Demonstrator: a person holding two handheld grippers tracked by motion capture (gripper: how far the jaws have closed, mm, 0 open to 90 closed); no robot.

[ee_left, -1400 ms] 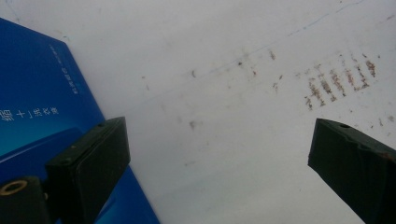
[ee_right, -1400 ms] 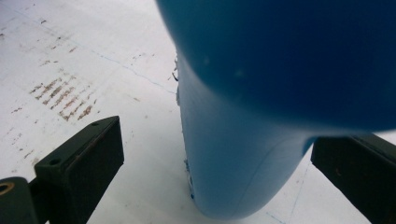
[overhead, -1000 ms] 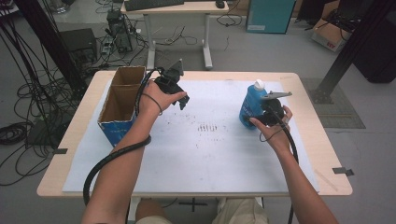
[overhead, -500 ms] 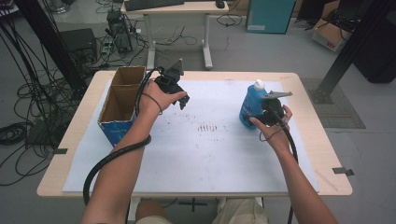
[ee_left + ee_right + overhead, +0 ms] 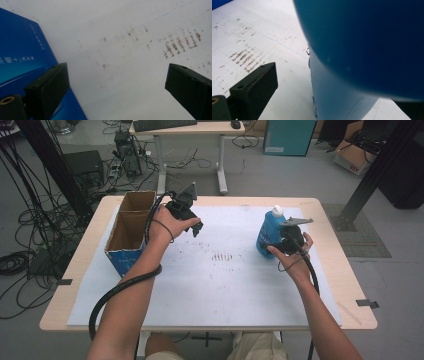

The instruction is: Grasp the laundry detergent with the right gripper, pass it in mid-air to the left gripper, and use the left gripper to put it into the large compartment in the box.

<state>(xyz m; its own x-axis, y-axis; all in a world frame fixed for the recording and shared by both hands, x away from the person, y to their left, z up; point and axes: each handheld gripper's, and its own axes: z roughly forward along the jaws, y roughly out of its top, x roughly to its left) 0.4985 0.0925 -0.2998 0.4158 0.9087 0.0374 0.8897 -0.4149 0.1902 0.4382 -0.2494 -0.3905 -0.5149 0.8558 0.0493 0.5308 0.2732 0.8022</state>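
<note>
Both forearms come in from the near edge of the table [image 5: 327,285] and angle slightly outward over the white sheet [image 5: 225,285]. The left arm runs up and a little right, its wrist bent so the left gripper [image 5: 196,227] tips down toward the sheet beside the box [image 5: 127,232]; its cable loops back under the forearm. In the left gripper view its jaws stand wide apart with nothing between them, bare stained sheet under the gap and the box's blue side [image 5: 20,50] by the left jaw. The right arm reaches forward at the right side of the table, the hand [image 5: 292,252] wrapped around the right gripper [image 5: 272,245], which is level and pointed left at the bottle [image 5: 270,232]. The bottle stands upright on the sheet, white cap up, well apart from the box. In the right gripper view the bottle [image 5: 362,50] sits between the spread jaws; whether the jaws touch it cannot be told.
</note>
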